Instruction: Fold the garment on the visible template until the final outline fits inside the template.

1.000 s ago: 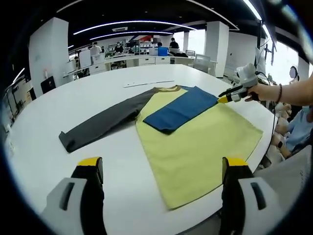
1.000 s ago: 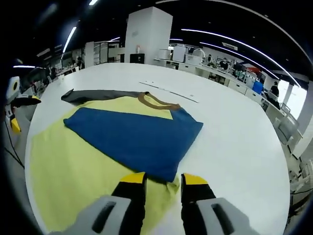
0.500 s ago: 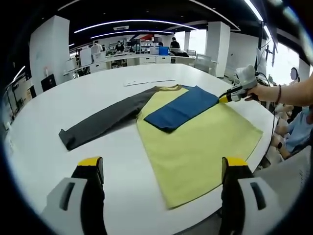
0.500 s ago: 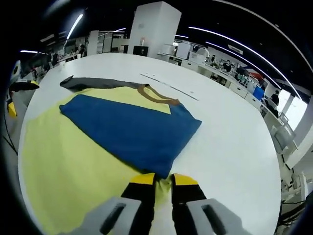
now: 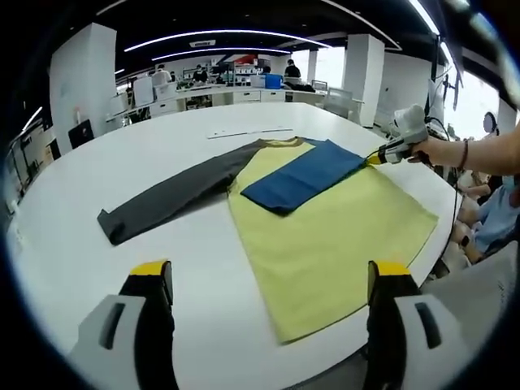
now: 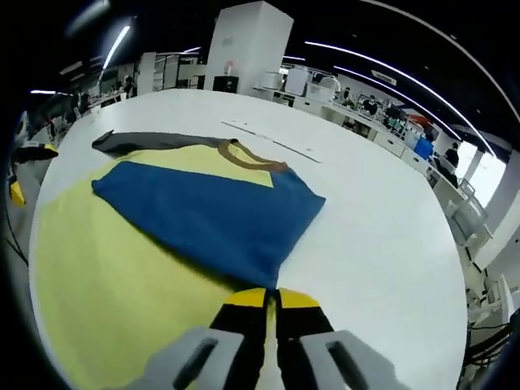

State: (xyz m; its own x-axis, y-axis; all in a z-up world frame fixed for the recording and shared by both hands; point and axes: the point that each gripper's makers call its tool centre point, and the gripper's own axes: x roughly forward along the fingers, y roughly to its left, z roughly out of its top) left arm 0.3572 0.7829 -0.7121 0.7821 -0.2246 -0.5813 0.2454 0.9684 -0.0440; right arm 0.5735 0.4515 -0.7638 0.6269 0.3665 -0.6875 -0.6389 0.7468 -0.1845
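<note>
Ahead of the left gripper, whose jaws stand wide and hold nothing, a grey sleeve lies stretched out flat on the white desk, up and to the left of its left jaw. Next, between and beyond the jaws, lies the yellow shirt, with a blue sleeve folded across its chest. Farthest right, the right gripper sits at the shirt's edge just below the blue sleeve's shoulder, jaws pressed near together on the yellow cloth.

Judgement: one sleeve is folded in; the grey sleeve is not. The next move calls for lifting the pinched side edge over the body, keeping it flat.

No template outline can be made out under the shirt. How much cloth the right jaws hold is hidden.
</note>
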